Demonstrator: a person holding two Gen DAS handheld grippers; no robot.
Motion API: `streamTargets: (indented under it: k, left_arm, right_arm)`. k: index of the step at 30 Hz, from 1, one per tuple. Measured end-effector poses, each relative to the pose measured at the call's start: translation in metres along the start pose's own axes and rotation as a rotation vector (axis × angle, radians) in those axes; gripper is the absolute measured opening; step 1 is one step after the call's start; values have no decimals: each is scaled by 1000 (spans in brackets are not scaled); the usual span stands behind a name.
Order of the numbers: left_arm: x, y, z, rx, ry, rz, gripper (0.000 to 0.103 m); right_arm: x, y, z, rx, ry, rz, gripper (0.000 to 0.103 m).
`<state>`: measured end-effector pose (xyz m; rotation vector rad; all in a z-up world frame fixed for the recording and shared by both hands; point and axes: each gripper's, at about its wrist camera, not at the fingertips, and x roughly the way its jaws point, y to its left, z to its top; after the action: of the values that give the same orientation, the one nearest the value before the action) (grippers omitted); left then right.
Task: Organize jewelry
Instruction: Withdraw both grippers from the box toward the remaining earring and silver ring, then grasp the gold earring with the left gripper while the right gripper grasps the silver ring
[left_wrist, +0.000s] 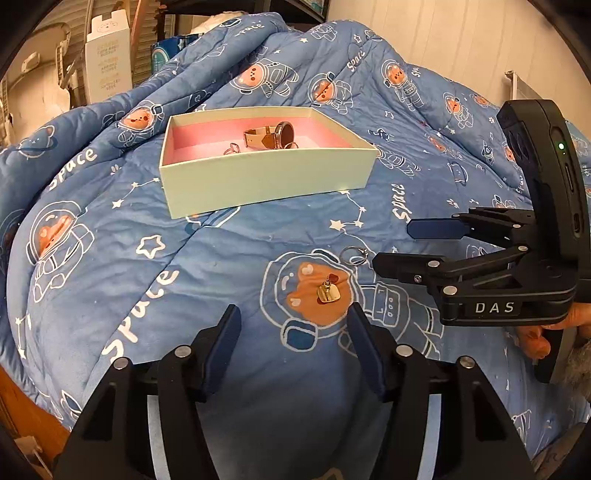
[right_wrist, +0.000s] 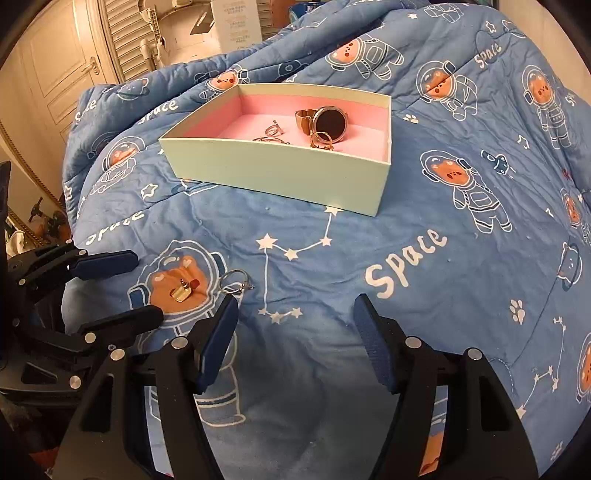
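A small gold charm with a red heart (left_wrist: 328, 294) lies on the blue quilt, just ahead of my left gripper (left_wrist: 292, 314), nearer its right finger. The jaws stand apart and no pad touches the charm. A thin silver ring (left_wrist: 353, 255) rests a little beyond it. In the right wrist view the silver ring (right_wrist: 234, 282) lies just past the left fingertip of my right gripper (right_wrist: 295, 302), which is open and holds nothing. The gold charm (right_wrist: 183, 291) sits in front of the left gripper (right_wrist: 147, 285). The pale green box (left_wrist: 258, 177) with pink lining holds a rose-gold watch (left_wrist: 280, 134) and small rings (right_wrist: 273, 129).
The blue quilt (right_wrist: 406, 258) with astronaut bears is soft and humped, and slopes away on all sides. The right gripper (left_wrist: 393, 244) reaches in from the right, held by a hand (left_wrist: 535, 341). A white carton (left_wrist: 107, 62) and a louvred door (right_wrist: 125, 40) stand beyond the bed.
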<state>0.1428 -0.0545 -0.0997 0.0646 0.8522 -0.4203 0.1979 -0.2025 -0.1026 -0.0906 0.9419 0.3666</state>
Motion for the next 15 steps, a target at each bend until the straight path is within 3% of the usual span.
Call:
streamTargets:
  k: [11, 15]
  left_arm:
    - [18, -17, 6, 66, 3, 3, 33]
    - [17, -12, 7, 55, 1, 4, 17]
  right_arm:
    - [0, 0, 0, 0, 3, 2, 65]
    - [2, 5, 3, -11, 1, 10, 65]
